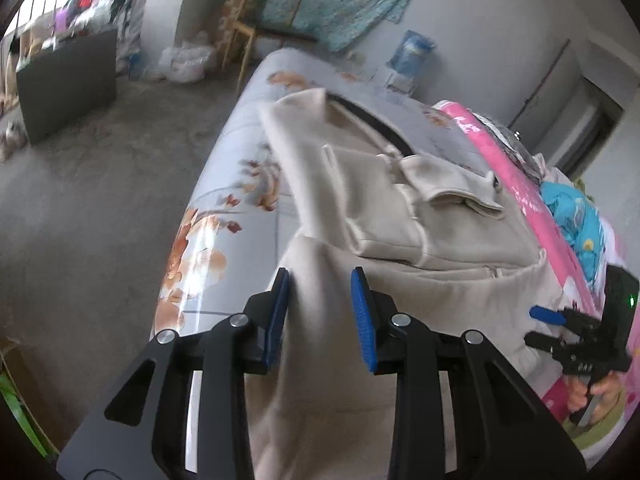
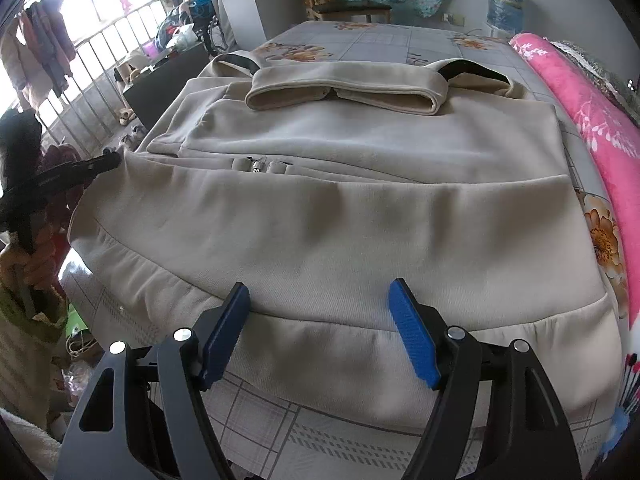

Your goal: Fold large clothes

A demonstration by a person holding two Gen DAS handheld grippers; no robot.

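Note:
A large beige zip-up garment (image 2: 320, 208) lies spread on the floral bed sheet (image 2: 380, 40), its sleeves folded across the upper part. My right gripper (image 2: 318, 284) stands open over the near hem, pads wide apart and nothing pinched. My left gripper (image 1: 320, 272) is at the garment's (image 1: 400, 220) left edge, blue pads apart with a ridge of beige cloth between them. The right wrist view shows the left gripper (image 2: 108, 160) touching that side edge. The right gripper (image 1: 536, 326) appears at the far right of the left wrist view, held by a hand (image 1: 596, 396).
A rolled pink blanket (image 2: 580, 100) runs along the right side of the bed. A wooden chair (image 2: 344, 0) and a water bottle (image 2: 506, 0) stand past the bed's far end. A dark box (image 1: 68, 80) sits on the floor to the left, by a railing hung with clothes (image 2: 44, 52).

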